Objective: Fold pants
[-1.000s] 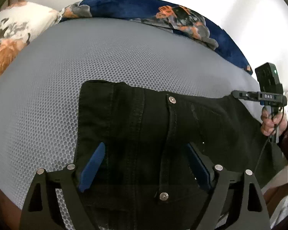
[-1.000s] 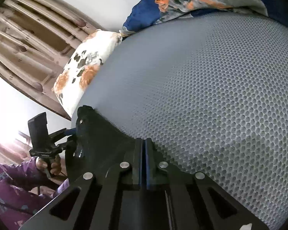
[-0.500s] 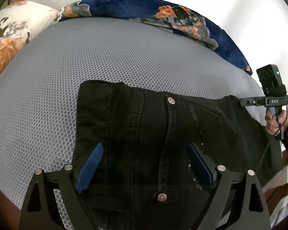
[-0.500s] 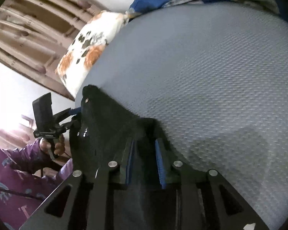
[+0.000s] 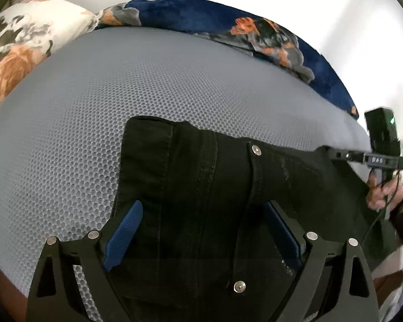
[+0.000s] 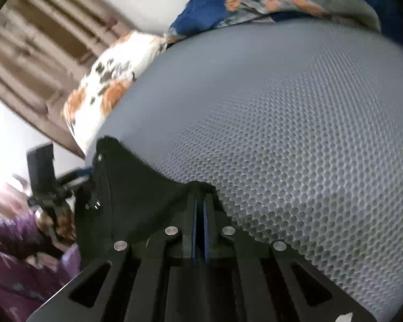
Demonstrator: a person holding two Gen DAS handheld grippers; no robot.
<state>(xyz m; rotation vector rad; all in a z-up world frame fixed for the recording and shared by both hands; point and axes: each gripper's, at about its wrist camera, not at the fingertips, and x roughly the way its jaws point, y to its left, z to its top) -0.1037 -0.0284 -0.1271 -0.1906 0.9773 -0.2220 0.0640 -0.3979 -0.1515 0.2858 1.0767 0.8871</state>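
Black pants (image 5: 201, 182) lie on a grey mesh mattress (image 5: 121, 86), waistband with metal rivets towards me. My left gripper (image 5: 201, 230) is open, its blue pads (image 5: 123, 230) spread wide over the waist area. In the right wrist view my right gripper (image 6: 200, 204) is shut on a fold of the pants (image 6: 147, 187) at their far edge. The right gripper also shows in the left wrist view (image 5: 333, 153), pinching the pants' right edge.
A floral white pillow (image 5: 16, 51) lies at the back left, a dark blue floral blanket (image 5: 228, 35) along the back. A wooden headboard (image 6: 40, 61) stands behind the pillow. The mattress edge is near me on the right.
My right gripper opened half a second ago and has shut again on the pants' edge. My left gripper stayed open and barely moved.
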